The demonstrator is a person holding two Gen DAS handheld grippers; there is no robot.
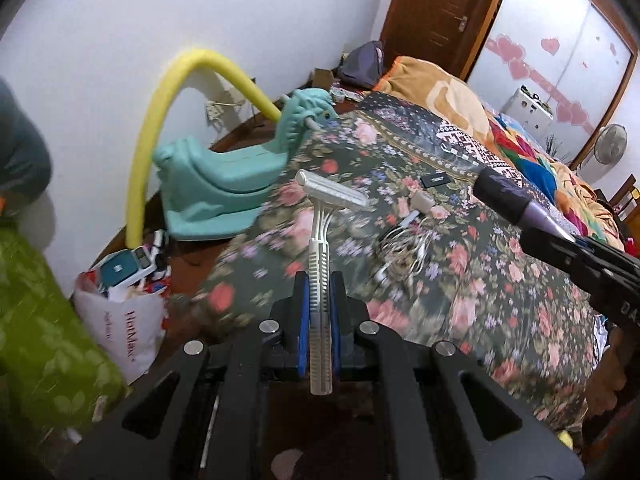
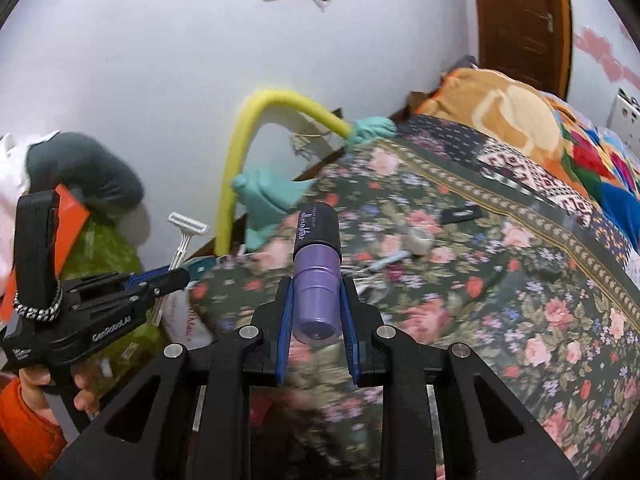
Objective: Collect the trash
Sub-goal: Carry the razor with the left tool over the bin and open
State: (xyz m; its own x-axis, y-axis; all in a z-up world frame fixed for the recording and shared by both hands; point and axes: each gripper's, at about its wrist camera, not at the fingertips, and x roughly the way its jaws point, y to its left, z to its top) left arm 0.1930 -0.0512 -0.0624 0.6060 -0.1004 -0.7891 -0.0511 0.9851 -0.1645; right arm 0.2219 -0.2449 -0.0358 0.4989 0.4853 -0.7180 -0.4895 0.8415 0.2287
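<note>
The left gripper [image 1: 320,312] has its blue-padded fingers [image 1: 303,312] clamped on the ribbed handle of a white plastic disposable razor [image 1: 320,248], whose long axis runs straight out along the fingers toward twelve o'clock in the left wrist view, the blade head crosswise at the far end. The right gripper [image 2: 316,312] is likewise closed, its fingers [image 2: 286,320] pinching the lilac body of a purple cylindrical cosmetic tube with a black cap [image 2: 317,272]; the tube also lies along the fingers, cap pointing away toward twelve o'clock. Both loads are lifted clear above the dark floral bedspread [image 1: 480,280]. The relation that matters next is the way to the white plastic shopping bag [image 1: 124,328], already stuffed with packaging and sitting on the floor off the bed's corner: in the left wrist view it lies at about nine o'clock from the razor, low and near, so the left hand looks the closer of the two. In the right wrist view the bag [image 2: 188,328] is mostly hidden behind the left gripper [image 2: 176,276], at about nine o'clock from the tube, and farther off. A tangle of white earphone cable [image 1: 404,252] is on the bedspread at two o'clock from the razor's handle, likely a later pick.
</note>
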